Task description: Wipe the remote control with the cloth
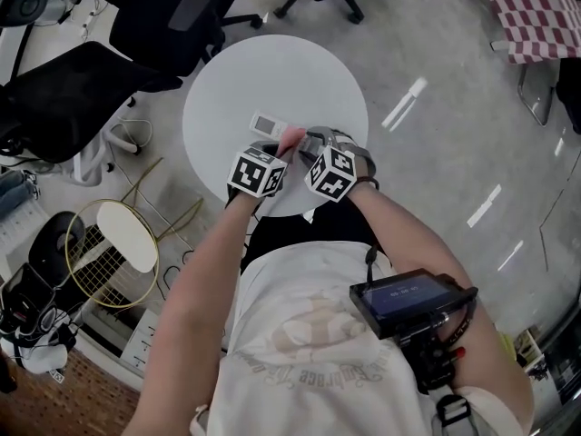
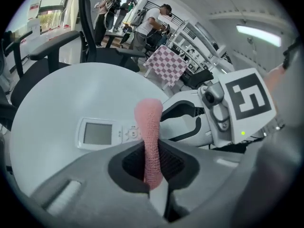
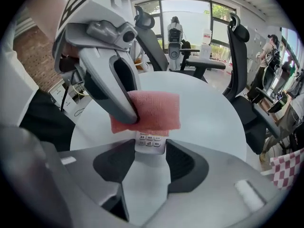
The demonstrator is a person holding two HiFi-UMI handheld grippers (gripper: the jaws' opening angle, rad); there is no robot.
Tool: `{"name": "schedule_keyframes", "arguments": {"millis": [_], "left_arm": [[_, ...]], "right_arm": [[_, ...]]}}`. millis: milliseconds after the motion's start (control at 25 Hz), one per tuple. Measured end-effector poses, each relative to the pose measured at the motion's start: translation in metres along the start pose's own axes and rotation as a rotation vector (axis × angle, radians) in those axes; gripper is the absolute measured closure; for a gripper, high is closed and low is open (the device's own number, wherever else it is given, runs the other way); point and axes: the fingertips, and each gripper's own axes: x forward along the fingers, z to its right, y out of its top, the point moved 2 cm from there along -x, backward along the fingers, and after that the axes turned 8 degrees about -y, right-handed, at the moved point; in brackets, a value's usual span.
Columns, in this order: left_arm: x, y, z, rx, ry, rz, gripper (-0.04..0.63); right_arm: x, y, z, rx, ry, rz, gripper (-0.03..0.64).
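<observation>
**Holding arrangement**

- The remote (image 2: 102, 133) lies flat near the middle of the round tabletop (image 1: 272, 71). Its display end points away from the person and its button end points toward the near edge.
- The right gripper (image 3: 151, 148) comes down steeply over the button end. Its jaws stand at the remote's width, with one pad against each long side and no gap visible. This appears to be a brace that stops the remote sliding under the wiping stroke.
- The left gripper (image 2: 151, 160) has its jaws pressed together on a folded pink cloth (image 3: 154, 109). The pinch is at one edge, so most of the fold projects past the tips as a free pad for wiping.

**Position relative to the jaws**

- From the left jaws, the remote lies ahead and to the left. The cloth hangs over its middle section, just beyond the display.
- Whether the cloth already touches the keys cannot be determined.
- From the right jaws, the cloth covers the remote just past the tips, leaving only the last rows of buttons exposed between them.
</observation>
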Motion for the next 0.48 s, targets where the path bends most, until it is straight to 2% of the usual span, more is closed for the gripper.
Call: {"name": "schedule_keyframes", "arguments": {"millis": [160, 480], "left_arm": [[0.008, 0.008, -0.002, 0.020, -0.005, -0.034, 0.565], [0.016, 0.014, -0.004, -0.003, -0.008, -0.104, 0.566]], "right_arm": [[0.002, 0.007, 0.000, -0.049, 0.017, 0.010, 0.403], [0.003, 0.010, 0.006, -0.020, 0.069, -0.021, 0.405]]}}
